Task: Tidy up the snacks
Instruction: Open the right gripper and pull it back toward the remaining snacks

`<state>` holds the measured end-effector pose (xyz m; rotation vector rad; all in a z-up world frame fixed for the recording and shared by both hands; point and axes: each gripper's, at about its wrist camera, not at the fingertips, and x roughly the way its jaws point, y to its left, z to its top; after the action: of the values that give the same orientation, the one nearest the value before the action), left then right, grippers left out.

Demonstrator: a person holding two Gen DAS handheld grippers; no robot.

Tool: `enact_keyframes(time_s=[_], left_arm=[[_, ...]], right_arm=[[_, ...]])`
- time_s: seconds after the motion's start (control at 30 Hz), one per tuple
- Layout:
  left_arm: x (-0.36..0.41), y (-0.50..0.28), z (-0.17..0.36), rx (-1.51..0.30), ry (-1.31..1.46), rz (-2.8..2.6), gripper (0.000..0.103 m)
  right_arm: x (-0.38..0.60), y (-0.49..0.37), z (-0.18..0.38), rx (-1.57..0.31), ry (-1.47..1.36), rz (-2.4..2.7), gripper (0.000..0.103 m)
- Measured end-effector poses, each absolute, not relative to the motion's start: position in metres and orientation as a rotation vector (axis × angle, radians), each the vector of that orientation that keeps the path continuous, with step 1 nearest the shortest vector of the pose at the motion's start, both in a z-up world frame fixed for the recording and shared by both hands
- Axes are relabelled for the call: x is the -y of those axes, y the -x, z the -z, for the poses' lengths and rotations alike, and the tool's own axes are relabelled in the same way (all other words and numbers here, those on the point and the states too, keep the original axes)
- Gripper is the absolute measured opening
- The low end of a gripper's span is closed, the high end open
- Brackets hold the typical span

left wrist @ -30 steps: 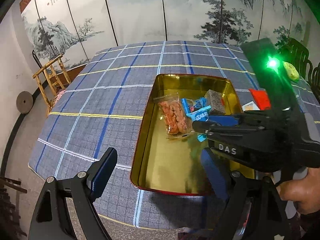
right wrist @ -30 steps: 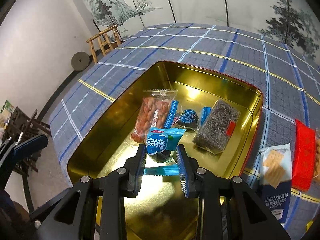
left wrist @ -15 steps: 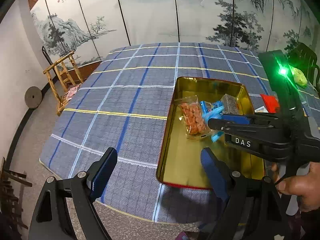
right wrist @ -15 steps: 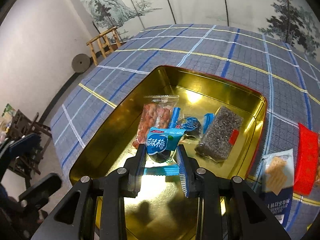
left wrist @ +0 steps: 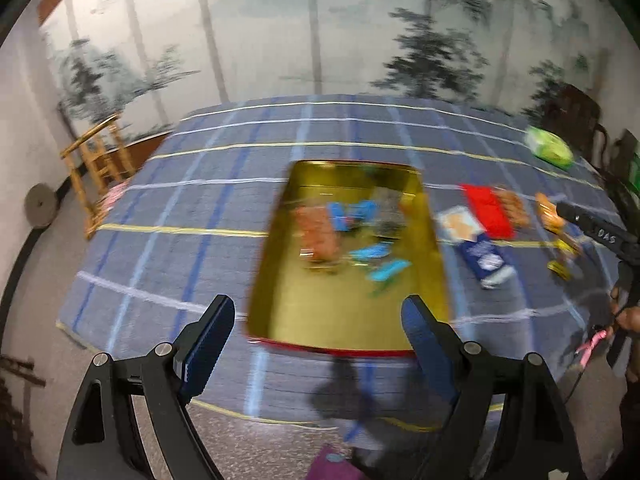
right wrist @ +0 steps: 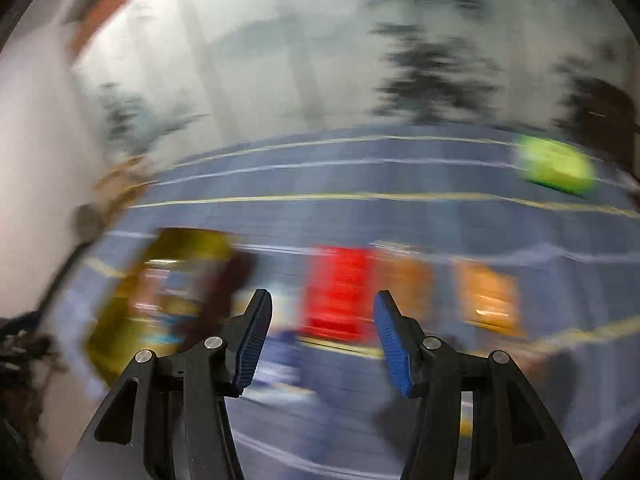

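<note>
Left wrist view: left gripper (left wrist: 316,344) spread wide, fingers (left wrist: 208,340) empty, above the near edge of the tabletop (left wrist: 168,208) in its blue plaid cloth. Beyond and between those fingers, the gold tray (left wrist: 340,320) with a red rim, holding a reddish snack bag (left wrist: 316,232) and several blue packets (left wrist: 380,252), all blurred. Past the right finger, outside the tray, a cracker packet (left wrist: 476,248), a red package (left wrist: 488,212) and orange snacks (left wrist: 550,212); farther off, a green bag (left wrist: 548,148). At the far right edge, part of the other tool in a hand (left wrist: 630,320). Right wrist view, heavily smeared by motion: right gripper (right wrist: 322,334) with jaws opening, fingers (right wrist: 254,336) released, nothing between them. Beyond the gap, the red package (right wrist: 340,288); beyond the left finger, the gold tray (right wrist: 120,308); beyond the right finger, orange snacks (right wrist: 486,296); the green bag (right wrist: 554,166) far off to the right.
</note>
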<state>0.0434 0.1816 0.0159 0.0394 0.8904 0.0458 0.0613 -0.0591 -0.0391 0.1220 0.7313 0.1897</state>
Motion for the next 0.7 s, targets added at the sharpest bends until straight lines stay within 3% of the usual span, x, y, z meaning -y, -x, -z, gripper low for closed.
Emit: enact_keyframes(time_s=[0.33, 0.7], left_arm=[[-0.062, -0.099, -0.003, -1.040, 0.030, 0.241, 0.088], [-0.016, -0.193, 0.061, -1.235, 0.022, 0.115, 0.088]], right_arm=[[0.217, -0.035, 0.095, -0.809, -0.081, 0.171, 0.061], [0.246, -0.048, 0.110, -0.787, -0.152, 0.086, 0.064]])
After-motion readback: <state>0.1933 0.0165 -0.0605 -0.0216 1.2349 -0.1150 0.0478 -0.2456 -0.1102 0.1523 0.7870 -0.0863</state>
